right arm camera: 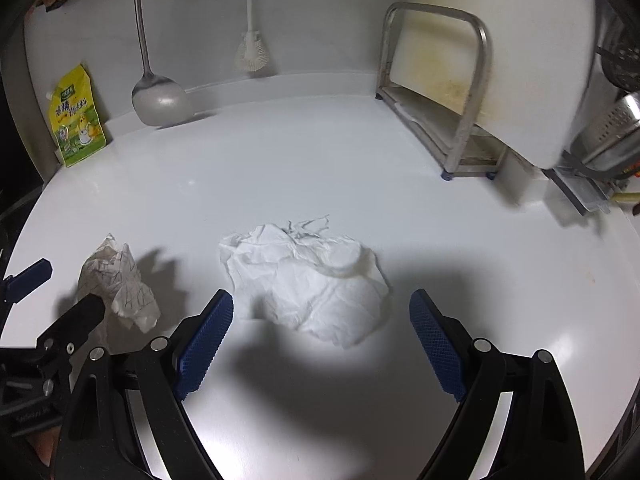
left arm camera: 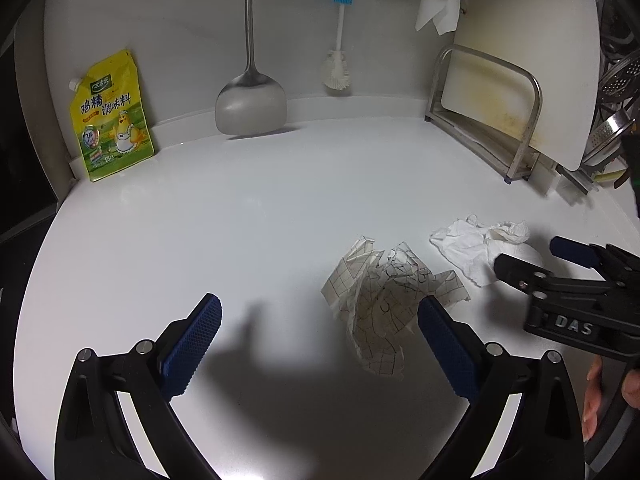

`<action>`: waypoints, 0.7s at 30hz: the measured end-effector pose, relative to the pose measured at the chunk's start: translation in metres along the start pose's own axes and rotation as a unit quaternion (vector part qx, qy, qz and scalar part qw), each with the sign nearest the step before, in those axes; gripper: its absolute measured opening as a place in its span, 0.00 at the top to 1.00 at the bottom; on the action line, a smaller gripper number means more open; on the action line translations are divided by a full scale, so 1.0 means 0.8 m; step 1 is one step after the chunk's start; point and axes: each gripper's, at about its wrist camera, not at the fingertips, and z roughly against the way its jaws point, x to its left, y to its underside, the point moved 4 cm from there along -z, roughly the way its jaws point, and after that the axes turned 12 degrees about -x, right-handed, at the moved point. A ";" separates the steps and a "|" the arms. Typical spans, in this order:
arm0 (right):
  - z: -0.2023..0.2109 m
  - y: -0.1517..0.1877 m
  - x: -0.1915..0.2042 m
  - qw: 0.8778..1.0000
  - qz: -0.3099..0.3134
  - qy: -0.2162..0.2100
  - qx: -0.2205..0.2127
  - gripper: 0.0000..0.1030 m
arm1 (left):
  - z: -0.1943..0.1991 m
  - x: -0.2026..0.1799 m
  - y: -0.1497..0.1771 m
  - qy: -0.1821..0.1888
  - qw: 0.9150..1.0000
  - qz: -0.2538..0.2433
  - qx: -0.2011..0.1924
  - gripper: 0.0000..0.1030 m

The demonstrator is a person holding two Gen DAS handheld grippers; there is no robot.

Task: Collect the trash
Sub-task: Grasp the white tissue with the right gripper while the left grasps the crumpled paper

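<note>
On the white counter [left arm camera: 240, 208] two pieces of trash are seen — a crumpled grid-printed paper [left arm camera: 384, 296] just ahead of the wide-spread left gripper [left arm camera: 320, 344], and a white tissue [right arm camera: 312, 280] framed between the fingers of the equally wide right gripper [right arm camera: 322, 336].

We see a glossy white counter [left arm camera: 224, 216] meeting a pale grey wall [left arm camera: 168, 20]. A steel rack [left arm camera: 486, 120] with a stained cutting board [left arm camera: 528, 60] stands at its far right corner.
</note>
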 end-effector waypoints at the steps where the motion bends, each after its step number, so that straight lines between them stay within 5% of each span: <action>1: -0.005 -0.002 0.003 1.000 0.003 0.001 0.003 0.17 | 0.000 -0.001 0.000 0.001 1.000 -0.001 0.000 0.06; 6: -0.026 -0.001 0.013 1.000 0.008 -0.003 0.025 0.18 | 0.001 -0.003 0.001 -0.001 1.000 -0.008 -0.002 0.06; 13: -0.024 0.007 0.009 1.000 0.001 -0.023 0.014 0.83 | 0.008 -0.005 -0.001 0.013 1.000 0.001 -0.020 0.06; 21: 0.014 0.002 -0.031 0.993 -0.087 -0.068 -0.032 0.85 | -0.002 -0.012 -0.003 0.018 1.000 0.011 -0.009 0.06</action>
